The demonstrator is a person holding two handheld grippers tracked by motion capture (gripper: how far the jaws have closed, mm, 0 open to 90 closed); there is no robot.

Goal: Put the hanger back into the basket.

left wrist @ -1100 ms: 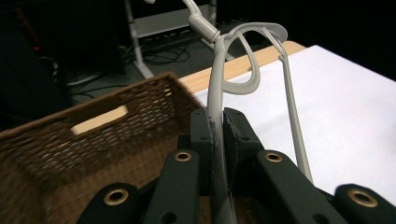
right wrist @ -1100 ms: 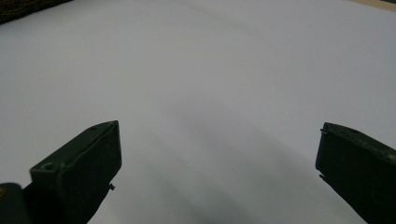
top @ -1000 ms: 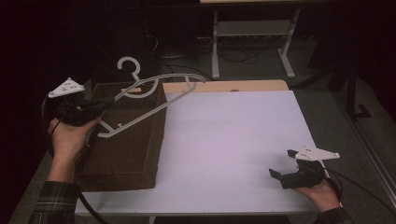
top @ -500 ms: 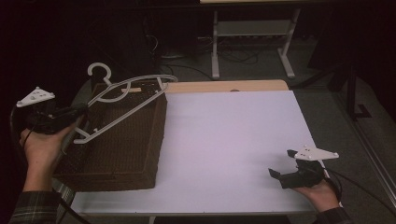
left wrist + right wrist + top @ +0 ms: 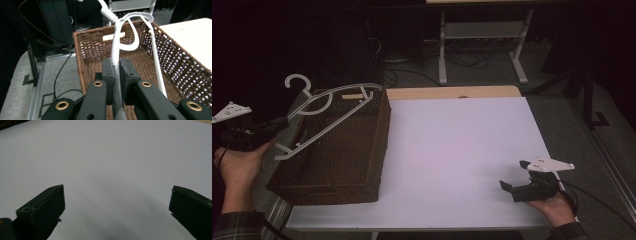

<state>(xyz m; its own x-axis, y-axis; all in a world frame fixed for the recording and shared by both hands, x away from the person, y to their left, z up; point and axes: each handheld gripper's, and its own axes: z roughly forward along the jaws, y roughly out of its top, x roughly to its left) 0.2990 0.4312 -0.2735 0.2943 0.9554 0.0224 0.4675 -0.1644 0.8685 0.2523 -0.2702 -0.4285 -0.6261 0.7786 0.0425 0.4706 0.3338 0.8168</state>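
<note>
Item: white plastic hanger (image 5: 329,114), held over the brown wicker basket (image 5: 337,165) at the left end of the white table (image 5: 462,150). Position: lifted clear of the basket floor, its long axis running on a slant from the left gripper (image 5: 279,123) at the near left up toward the basket's far right corner, hook (image 5: 297,82) out past the far left rim. In the left gripper view the hanger (image 5: 117,47) extends straight ahead, away from the jaws, above the basket's open interior (image 5: 140,60). Grip: left gripper (image 5: 117,72) clamped tight on one thin arm of the hanger, pads pressed flat on either side of it, at the end nearest the hand; the rest of the frame hangs out unsupported beyond the jaws. Right gripper (image 5: 515,175): at the near right corner of the table, well apart from hanger and basket, jaws spread wide with nothing between them; the right gripper view shows bare white tabletop (image 5: 112,157) between its jaws. Governing relation: the hanger lies wholly on the left hand's side, with the whole width of the table between it and the right gripper. Judgement: any coming move belongs to the left hand, and because the grip sits at one end of a long light frame, the far end and hook are apt to swing or catch the wicker rim.
</note>
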